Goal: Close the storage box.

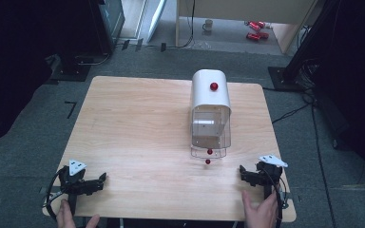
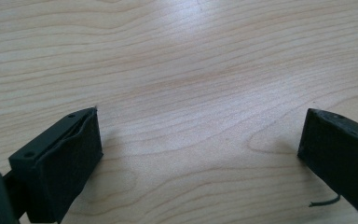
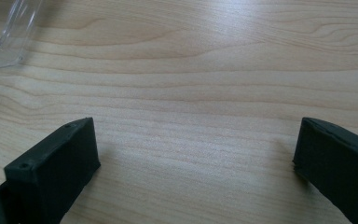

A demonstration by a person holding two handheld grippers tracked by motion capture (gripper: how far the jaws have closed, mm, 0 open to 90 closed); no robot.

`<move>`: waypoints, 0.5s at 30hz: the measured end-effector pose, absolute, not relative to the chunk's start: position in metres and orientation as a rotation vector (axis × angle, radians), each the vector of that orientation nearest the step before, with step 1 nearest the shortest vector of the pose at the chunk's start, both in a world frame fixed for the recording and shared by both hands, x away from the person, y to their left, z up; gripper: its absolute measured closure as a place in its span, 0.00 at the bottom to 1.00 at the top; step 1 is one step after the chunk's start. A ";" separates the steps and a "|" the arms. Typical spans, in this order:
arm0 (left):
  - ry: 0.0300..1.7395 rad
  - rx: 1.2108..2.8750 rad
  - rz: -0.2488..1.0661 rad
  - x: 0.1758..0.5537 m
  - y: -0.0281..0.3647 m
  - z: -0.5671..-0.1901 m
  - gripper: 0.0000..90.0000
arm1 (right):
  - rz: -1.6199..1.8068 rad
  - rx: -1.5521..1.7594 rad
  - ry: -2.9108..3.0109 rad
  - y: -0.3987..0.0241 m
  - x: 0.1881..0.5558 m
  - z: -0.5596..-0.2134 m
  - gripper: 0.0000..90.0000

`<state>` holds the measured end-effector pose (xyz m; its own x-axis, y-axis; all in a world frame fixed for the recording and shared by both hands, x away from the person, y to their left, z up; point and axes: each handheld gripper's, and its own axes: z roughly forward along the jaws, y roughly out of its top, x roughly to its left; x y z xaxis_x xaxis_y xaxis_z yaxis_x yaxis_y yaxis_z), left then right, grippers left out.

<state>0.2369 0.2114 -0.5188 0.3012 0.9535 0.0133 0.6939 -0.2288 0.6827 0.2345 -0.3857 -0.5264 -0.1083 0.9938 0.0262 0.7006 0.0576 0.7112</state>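
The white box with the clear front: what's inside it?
Through the clear front of the white box, a bare pale interior shows in the high view; no contents are discernible. The white hood with its red knob covers the rear part.

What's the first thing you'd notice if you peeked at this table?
The white box with a rounded top stands out, right of the middle of the wooden table, with a red knob on it and a clear front towards the person. Next come the left gripper and right gripper at the near corners, both with jaws open.

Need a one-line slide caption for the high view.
Two open hand-held grippers, left gripper and right gripper, rest at the near corners of a wooden table facing a white-topped clear container.
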 end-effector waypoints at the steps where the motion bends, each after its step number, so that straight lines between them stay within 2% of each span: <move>1: 1.460 2.003 0.592 0.237 0.211 -0.519 0.00 | 0.804 1.689 1.862 -0.386 0.234 -0.526 0.00; 15: 1.473 1.998 0.595 0.242 0.211 -0.519 0.00 | 0.825 1.720 1.835 -0.388 0.233 -0.526 0.00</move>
<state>0.2424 0.2110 -0.5187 0.2907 0.9567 0.0132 0.6975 -0.2213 0.6815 0.2329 -0.3876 -0.5261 -0.0862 0.9950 0.0513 0.6987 0.0236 0.7150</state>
